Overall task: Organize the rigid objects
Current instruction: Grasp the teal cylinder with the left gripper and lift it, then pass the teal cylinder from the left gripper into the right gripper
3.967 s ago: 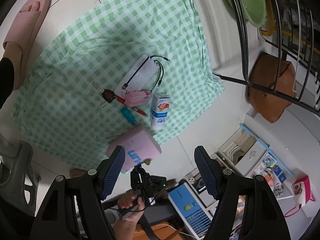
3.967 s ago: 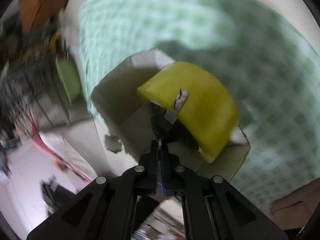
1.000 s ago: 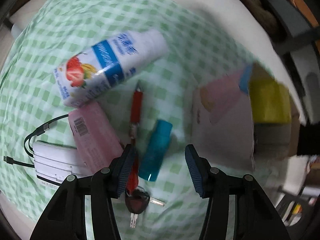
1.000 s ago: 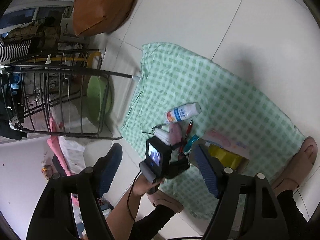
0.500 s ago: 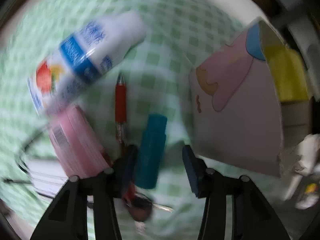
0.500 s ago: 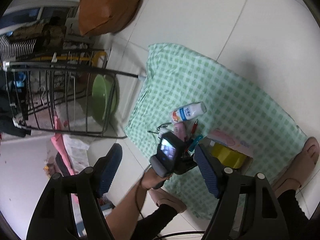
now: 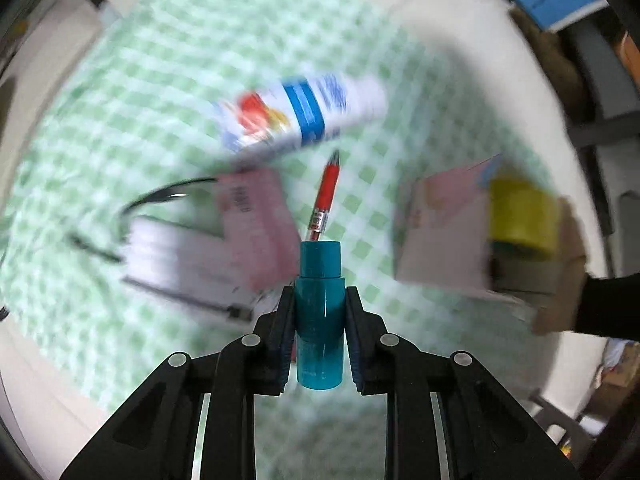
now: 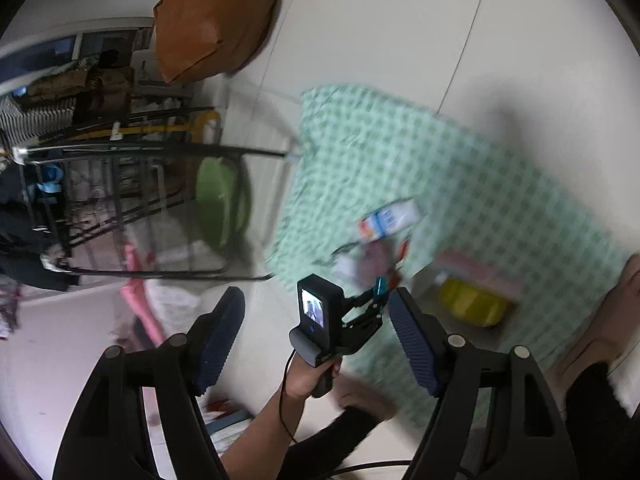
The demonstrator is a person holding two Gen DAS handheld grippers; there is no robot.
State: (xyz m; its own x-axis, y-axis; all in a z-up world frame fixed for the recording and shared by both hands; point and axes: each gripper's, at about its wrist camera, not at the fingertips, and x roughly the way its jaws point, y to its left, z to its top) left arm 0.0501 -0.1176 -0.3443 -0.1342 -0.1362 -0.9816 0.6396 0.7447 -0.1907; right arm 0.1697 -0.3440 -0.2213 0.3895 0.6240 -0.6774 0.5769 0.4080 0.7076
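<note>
— What's in the cardboard box (image 7: 440,240)?
— A yellow roll (image 7: 522,216), nothing else clear.
— And the left gripper (image 7: 320,312)?
— Just closed on the teal tube (image 7: 320,304), left of the box, above the checked cloth (image 7: 140,80).
— Right gripper (image 8: 316,328)?
— Wide apart, empty.

Glossy teal plastic tube (image 7: 320,312), woven checked cloth (image 7: 160,80), matt cardboard box (image 7: 440,240)

A pale tiled floor (image 8: 400,20) carries a green-and-white checked cloth (image 7: 160,80), a brown cushion (image 8: 212,20) and a black wire rack (image 8: 140,200) beside it.
</note>
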